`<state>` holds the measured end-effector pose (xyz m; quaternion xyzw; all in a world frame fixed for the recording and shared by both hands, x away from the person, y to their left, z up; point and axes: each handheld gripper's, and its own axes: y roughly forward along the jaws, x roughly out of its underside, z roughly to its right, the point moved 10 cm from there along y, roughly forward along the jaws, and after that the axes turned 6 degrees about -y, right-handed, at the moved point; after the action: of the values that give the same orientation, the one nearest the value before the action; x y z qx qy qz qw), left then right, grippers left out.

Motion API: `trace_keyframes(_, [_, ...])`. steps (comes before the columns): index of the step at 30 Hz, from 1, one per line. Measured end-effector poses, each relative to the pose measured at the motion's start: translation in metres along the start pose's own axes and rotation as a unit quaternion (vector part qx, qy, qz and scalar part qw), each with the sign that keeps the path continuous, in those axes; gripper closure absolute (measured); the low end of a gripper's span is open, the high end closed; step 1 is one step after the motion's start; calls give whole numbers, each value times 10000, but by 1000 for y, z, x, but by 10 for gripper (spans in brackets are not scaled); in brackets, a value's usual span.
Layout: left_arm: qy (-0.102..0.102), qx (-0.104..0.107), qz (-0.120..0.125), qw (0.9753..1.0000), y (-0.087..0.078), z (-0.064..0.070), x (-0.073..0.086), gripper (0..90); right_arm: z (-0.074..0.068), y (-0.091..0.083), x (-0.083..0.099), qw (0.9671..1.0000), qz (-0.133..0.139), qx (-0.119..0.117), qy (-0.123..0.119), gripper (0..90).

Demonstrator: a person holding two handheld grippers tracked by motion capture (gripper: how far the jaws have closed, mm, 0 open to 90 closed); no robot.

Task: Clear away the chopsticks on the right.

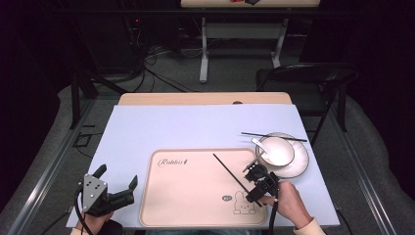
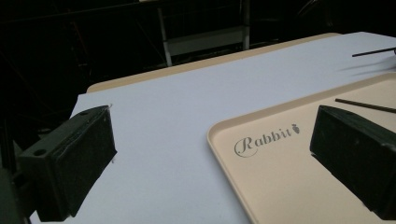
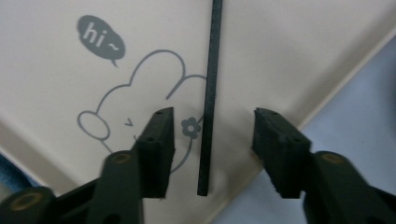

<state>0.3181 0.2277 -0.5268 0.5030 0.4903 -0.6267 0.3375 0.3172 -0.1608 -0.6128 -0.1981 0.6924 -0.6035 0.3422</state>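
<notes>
Left claw [image 1: 116, 188]: released, jaws spread wide with nothing between them, held at the near left corner of the surface [image 1: 195, 127], just left of the tray [image 1: 195, 196].
Right claw [image 1: 254, 185]: released, jaws apart on either side of a black chopstick [image 3: 210, 93], not touching it.
Chopstick: lies flat on the tray, its near end between the jaws, beside the printed rabbit [image 3: 140, 107].
Second chopstick [image 1: 274, 136]: rests across the plate [image 1: 301, 164].
Bowl [image 1: 276, 151]: sits on the plate with a white spoon [image 1: 258, 143] in it, right of the tray.
</notes>
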Motion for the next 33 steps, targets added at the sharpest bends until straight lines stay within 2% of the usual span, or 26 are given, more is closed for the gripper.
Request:
trace_keyframes(2, [22, 1, -10, 10000, 0, 0, 0, 0, 4, -6, 0, 9997, 85, 162, -191, 271])
trace_keyframes(4, [-6, -3, -1, 10000, 0, 0, 0, 0, 6, -12, -2, 9989, 286, 120, -352, 209])
trace_keyframes(5, [-1, -5, -6, 10000, 0, 0, 0, 0, 9, -16, -2, 9984, 355, 185, -410, 167])
trace_keyframes(8, [10, -10, -11, 10000, 0, 0, 0, 0, 15, -27, -2, 9956, 586, 301, -665, 112])
trace_keyframes(9, [19, -3, -14, 10000, 0, 0, 0, 0, 18, -32, -2, 9937, 704, 348, -794, 85])
trace_keyframes(13, [-6, -7, -6, 10000, 0, 0, 0, 0, 29, -47, 0, 9903, 918, 439, -950, 0])
trace_keyframes(14, [-5, -3, -6, 10000, 0, 0, 0, 0, 31, -50, 0, 9895, 945, 438, -999, 0])
trace_keyframes(16, [-6, -6, -4, 10000, 0, 0, 0, 0, 40, -57, 1, 9871, 1008, 606, -1084, 0])
trace_keyframes(17, [4, -5, -8, 10000, 0, 0, 0, 0, 44, -62, 1, 9847, 1080, 659, -1200, 0])
trace_keyframes(18, [-2, -5, -5, 10000, 0, 0, 0, 0, 49, -65, 2, 9846, 1041, 735, -1199, 0])
trace_keyframes(20, [5, -9, 5, 10000, 0, 0, 0, 0, 58, -74, 1, 9816, 1119, 801, -1321, 0])
trace_keyframes(22, [2, -12, 5, 10000, 0, 0, 0, 0, 66, -83, 1, 9805, 1084, 882, -1378, 0])
trace_keyframes(25, [17, -7, -9, 10000, 0, 0, 0, 0, 78, -94, -2, 9768, 1132, 981, -1531, 0])
trace_keyframes(27, [2, -11, -4, 10000, 0, 0, 0, 0, 86, -99, -3, 9750, 1048, 1142, -1593, 0])
trace_keyframes(28, [-2, -12, 1, 10000, 0, 0, 0, 0, 91, -101, -5, 9723, 1045, 1163, -1737, 0])
trace_keyframes(30, [1, -15, 3, 10000, 0, 0, 0, 0, 97, -105, -7, 9725, 1003, 1146, -1761, 0])
trace_keyframes(31, [-5, -16, 5, 10000, 0, 0, 0, 0, 100, -107, -9, 9701, 1031, 1113, -1893, 0])
trace_keyframes(33, [-1, -13, -2, 10000, 0, 0, 0, 0, 108, -110, -11, 9695, 954, 1089, -1977, 0])
